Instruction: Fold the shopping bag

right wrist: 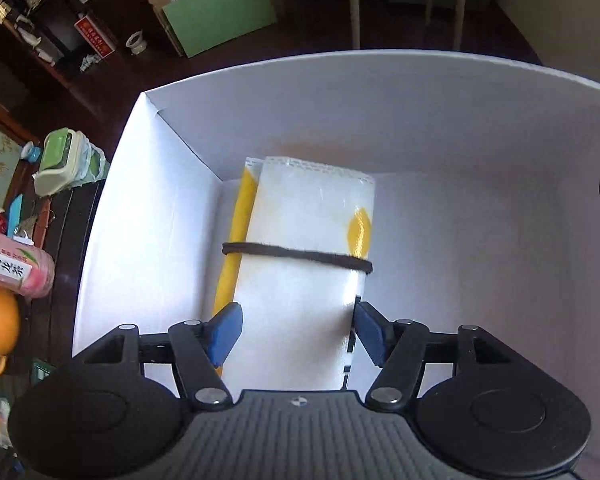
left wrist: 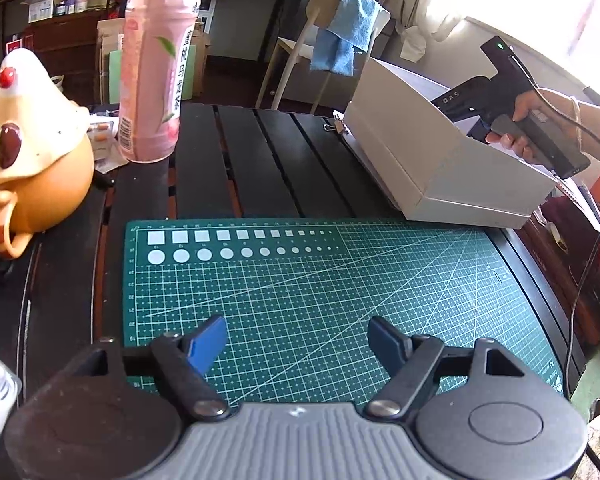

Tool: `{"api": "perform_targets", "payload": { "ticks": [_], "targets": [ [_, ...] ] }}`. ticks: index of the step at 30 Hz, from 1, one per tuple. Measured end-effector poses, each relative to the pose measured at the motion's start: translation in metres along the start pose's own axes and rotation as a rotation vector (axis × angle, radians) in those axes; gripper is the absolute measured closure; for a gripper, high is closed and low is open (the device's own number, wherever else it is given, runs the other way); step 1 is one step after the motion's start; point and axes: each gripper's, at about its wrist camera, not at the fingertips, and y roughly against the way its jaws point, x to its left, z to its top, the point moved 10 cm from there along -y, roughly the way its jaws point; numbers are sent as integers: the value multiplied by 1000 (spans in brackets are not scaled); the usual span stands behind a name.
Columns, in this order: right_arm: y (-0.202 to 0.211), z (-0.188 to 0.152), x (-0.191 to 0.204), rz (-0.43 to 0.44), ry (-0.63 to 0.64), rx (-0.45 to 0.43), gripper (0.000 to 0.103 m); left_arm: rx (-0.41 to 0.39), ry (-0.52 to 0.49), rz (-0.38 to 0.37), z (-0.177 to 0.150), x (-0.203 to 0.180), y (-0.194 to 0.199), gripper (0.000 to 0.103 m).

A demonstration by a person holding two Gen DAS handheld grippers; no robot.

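On a dark slatted table (left wrist: pixel 240 160), a white box (right wrist: pixel 148 208) held the folded shopping bag (right wrist: pixel 300 260), banded by a dark elastic (right wrist: pixel 300 257). The right gripper (right wrist: pixel 298 334) was spread around the bag's near end, pads apparently clear; the left gripper (left wrist: pixel 298 340) was held wide and empty over a green cutting mat (left wrist: pixel 320 280). A loose bundle might be snagged on withdrawal; the bag's near end was hidden.

The folded bag's (right wrist: pixel 300 280) near end slips out of sight under the right gripper's (right wrist: pixel 296 334) body. Whether those pads touch it, can't tell.
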Motion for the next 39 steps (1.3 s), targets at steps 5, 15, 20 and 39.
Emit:
{"api": "perform_targets", "payload": {
  "ticks": [5, 15, 20, 39],
  "targets": [
    [4, 3, 14, -67, 145, -18, 42, -2, 0, -7, 1, -1, 1, 26],
    [-3, 0, 3, -140, 32, 40, 18, 6, -46, -11, -3, -8, 2, 26],
    [-14, -4, 1, -122, 50, 57, 27, 13, -30, -12, -3, -6, -1, 26],
    [101, -2, 14, -96, 232, -125, 25, -20, -30, 123, 2, 11, -4, 26]
  ]
}}
